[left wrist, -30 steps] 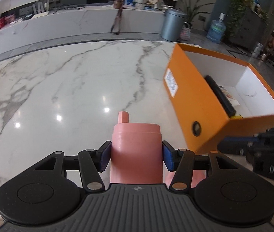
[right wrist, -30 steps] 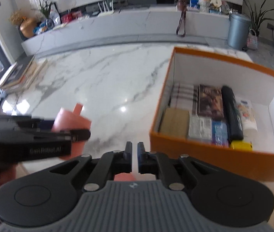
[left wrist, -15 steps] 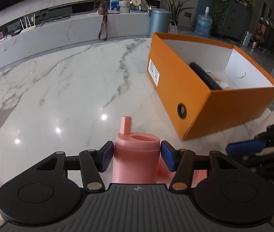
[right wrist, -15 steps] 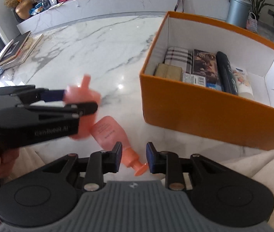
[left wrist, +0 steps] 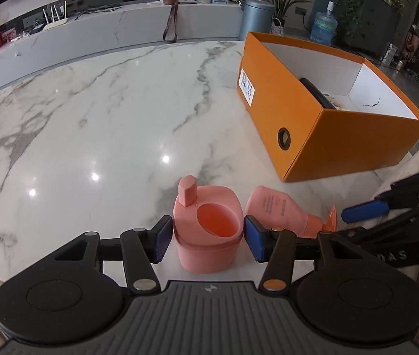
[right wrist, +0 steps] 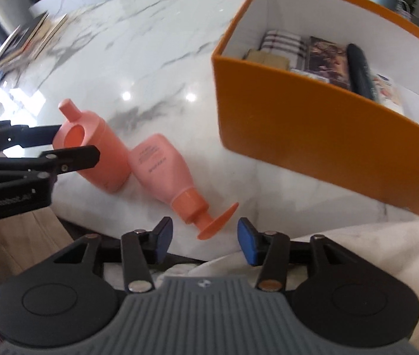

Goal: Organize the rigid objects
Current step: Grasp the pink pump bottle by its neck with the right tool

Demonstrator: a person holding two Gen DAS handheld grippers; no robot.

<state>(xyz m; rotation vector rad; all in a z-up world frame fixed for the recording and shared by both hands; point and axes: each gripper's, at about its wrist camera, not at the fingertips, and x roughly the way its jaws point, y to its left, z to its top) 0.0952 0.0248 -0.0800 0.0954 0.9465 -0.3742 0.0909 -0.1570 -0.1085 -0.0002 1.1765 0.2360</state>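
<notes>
A pink spouted cup [left wrist: 206,230] stands upright on the marble table [left wrist: 106,112], between the fingers of my left gripper [left wrist: 205,236]. The jaws stand slightly apart from its sides, open. The cup also shows in the right wrist view [right wrist: 94,153]. A pink pump bottle [right wrist: 165,171] lies on its side beside the cup, its orange pump head pointing at my right gripper [right wrist: 205,241]. That gripper is open and empty, just short of the pump head. The bottle also shows in the left wrist view [left wrist: 280,213].
An orange box [right wrist: 313,124] with a white inside stands to the right and holds a black tube, a plaid item, booklets and packets. White cloth [right wrist: 372,251] lies at the table's near right edge. Books [right wrist: 26,41] lie at the far left.
My left gripper lowered the pink cup onto the table and opened off it. My right gripper opened from shut and dropped toward the lying bottle's pump head.
</notes>
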